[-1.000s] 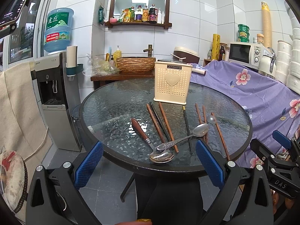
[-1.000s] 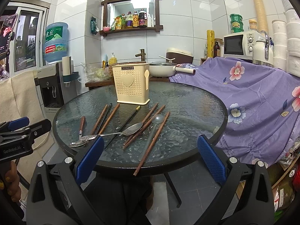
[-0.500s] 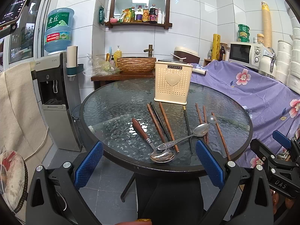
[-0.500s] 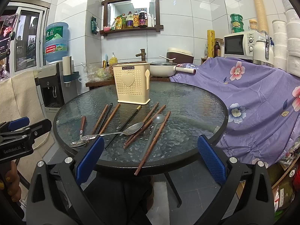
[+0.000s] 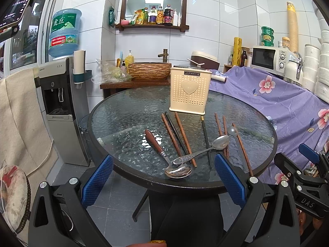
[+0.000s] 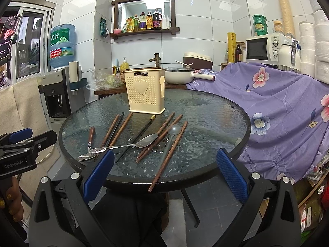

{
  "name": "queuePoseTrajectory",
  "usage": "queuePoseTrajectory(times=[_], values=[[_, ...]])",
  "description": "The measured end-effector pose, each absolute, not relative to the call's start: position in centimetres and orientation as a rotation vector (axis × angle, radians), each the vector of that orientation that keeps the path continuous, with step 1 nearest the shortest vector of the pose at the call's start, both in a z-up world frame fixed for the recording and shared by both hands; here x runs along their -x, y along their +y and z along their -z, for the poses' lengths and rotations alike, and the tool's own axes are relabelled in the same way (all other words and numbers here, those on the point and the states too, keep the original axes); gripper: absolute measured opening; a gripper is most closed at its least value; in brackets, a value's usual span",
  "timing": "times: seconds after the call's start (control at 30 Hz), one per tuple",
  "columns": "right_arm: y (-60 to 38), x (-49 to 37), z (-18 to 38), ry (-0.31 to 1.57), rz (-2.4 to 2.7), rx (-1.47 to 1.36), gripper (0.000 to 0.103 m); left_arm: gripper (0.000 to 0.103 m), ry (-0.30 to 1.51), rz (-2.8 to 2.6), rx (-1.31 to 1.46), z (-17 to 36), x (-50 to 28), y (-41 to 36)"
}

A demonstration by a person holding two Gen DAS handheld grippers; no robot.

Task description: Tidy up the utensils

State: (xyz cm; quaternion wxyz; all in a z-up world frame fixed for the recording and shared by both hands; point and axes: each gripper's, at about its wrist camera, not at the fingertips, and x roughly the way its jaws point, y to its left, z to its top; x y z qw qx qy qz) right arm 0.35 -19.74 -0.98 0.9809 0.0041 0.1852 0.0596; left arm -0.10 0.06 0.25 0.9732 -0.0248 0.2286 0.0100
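A cream perforated utensil holder (image 5: 189, 90) (image 6: 146, 90) stands upright toward the back of a round glass table (image 5: 123, 111) (image 6: 216, 111). In front of it lie several brown and black chopsticks (image 5: 184, 136) (image 6: 170, 150), a wooden-handled spoon (image 5: 158, 147) (image 6: 90, 138), a steel spoon (image 5: 205, 149) (image 6: 131, 144) and a clear plastic spoon (image 5: 236, 142) (image 6: 172, 133). My left gripper (image 5: 163, 180) hangs open off the table's near edge, nothing between its fingers. My right gripper (image 6: 164, 175) is open too, just short of the near rim.
A water dispenser (image 5: 59, 107) stands left of the table. Purple floral cloth (image 6: 283, 111) covers furniture on the right, with a microwave (image 6: 265, 48) behind. A wooden counter with a basin (image 5: 150, 71) and a pan (image 6: 181, 75) sits behind the table.
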Motion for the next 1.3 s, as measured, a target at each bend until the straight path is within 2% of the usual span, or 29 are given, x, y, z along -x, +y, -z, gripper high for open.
queuePoseTrajectory(times=[0.6, 0.83, 1.1, 1.23, 1.3], values=[[-19.4, -0.2, 0.9, 0.384, -0.12, -0.008, 0.098, 0.097, 0.47, -0.02, 0.055, -0.1, 0.0, 0.3], [-18.3, -0.8, 2.1, 0.437, -0.106, -0.001, 0.098, 0.097, 0.569, -0.02, 0.093, 1.2, -1.7, 3.2], [-20.2, -5.4, 3.3, 0.551, -0.126, -0.001, 0.098, 0.097, 0.643, -0.003, 0.098, 1.9, -4.9, 4.7], [-21.3, -7.9, 3.3, 0.594, -0.126, -0.025, 0.098, 0.086, 0.683, 0.005, 0.09, 1.8, -7.4, 5.0], [-21.7, -9.3, 3.2, 0.612, -0.125, -0.04, 0.093, 0.082, 0.703, 0.005, 0.068, 1.8, -8.7, 4.9]])
